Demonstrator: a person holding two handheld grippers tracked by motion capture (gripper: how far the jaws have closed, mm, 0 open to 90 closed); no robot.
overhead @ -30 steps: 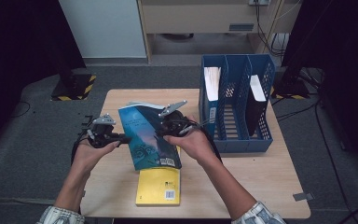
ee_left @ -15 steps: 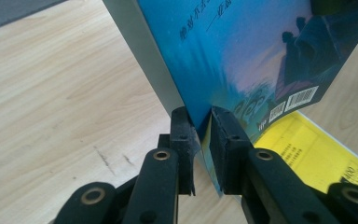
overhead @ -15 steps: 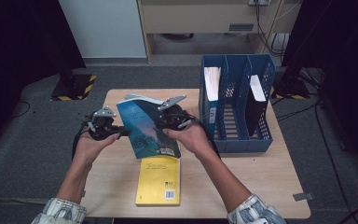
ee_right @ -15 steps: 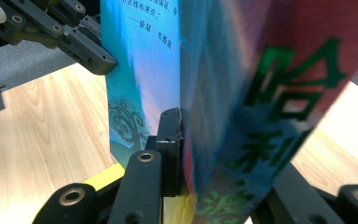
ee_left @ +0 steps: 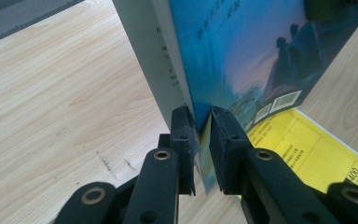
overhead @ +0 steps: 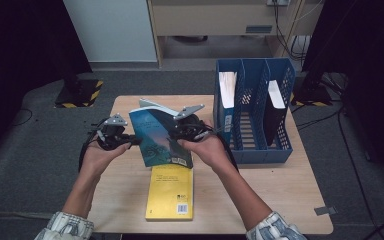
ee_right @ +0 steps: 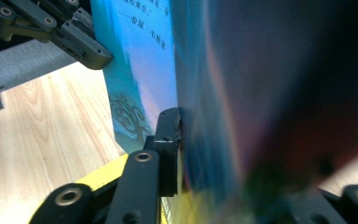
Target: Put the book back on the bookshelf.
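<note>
A blue book (overhead: pixel 157 137) is held up over the table, tilted, between both grippers. My left gripper (overhead: pixel 135 141) is shut on its left edge; in the left gripper view the pads (ee_left: pixel 186 130) pinch the cover of the blue book (ee_left: pixel 242 56). My right gripper (overhead: pixel 176 134) grips the right side. Its jaws have just been opening a little, but the blue book (ee_right: pixel 140 60) still sits between them and one pad (ee_right: pixel 170 133) presses on it. The other jaw is lost in blur. A yellow book (overhead: pixel 171 192) lies flat beneath.
A blue file rack (overhead: pixel 280 150) stands at the table's right, holding a white-paged book (overhead: pixel 227 90) and a dark book (overhead: pixel 275 100). The wooden table (overhead: pixel 280 200) ends close behind the rack. The left gripper (ee_right: pixel 93 53) shows at the top left of the right gripper view.
The blue book has shifted slightly away from the person with both hands, uncovering more of the yellow book below. Both grips stay on it.
</note>
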